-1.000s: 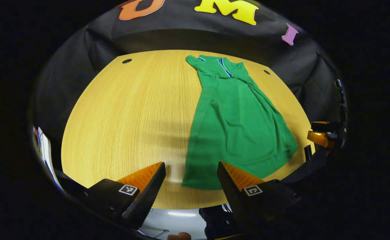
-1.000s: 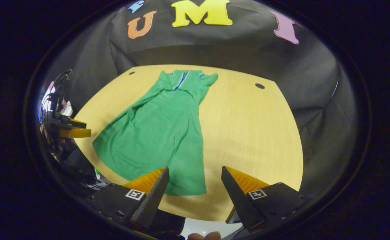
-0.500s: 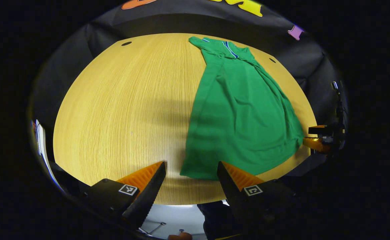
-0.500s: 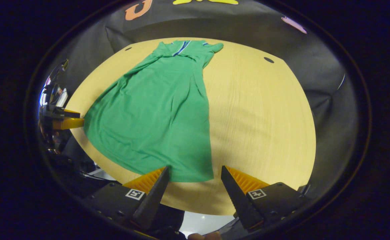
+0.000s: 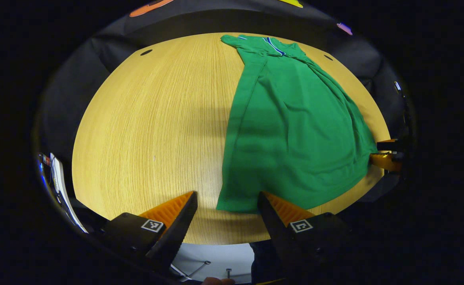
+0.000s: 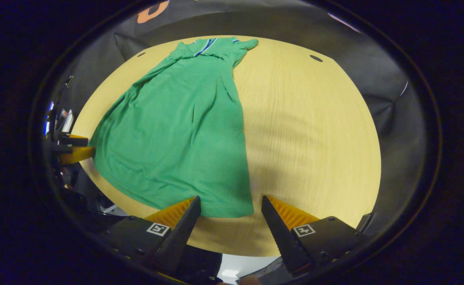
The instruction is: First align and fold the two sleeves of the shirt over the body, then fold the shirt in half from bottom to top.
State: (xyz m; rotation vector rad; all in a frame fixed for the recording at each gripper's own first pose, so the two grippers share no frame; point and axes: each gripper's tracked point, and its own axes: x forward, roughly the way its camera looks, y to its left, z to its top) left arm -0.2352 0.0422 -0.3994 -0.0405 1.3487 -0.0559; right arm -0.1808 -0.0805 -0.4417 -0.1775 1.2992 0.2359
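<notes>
While two tongs gape, one shirt (image 5: 291,130) lies flat.

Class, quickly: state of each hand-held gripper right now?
Left hand-held gripper: open, holding nothing, at the near left corner of the green shirt.
Right hand-held gripper: open, holding nothing, at the shirt's near right corner.
</notes>
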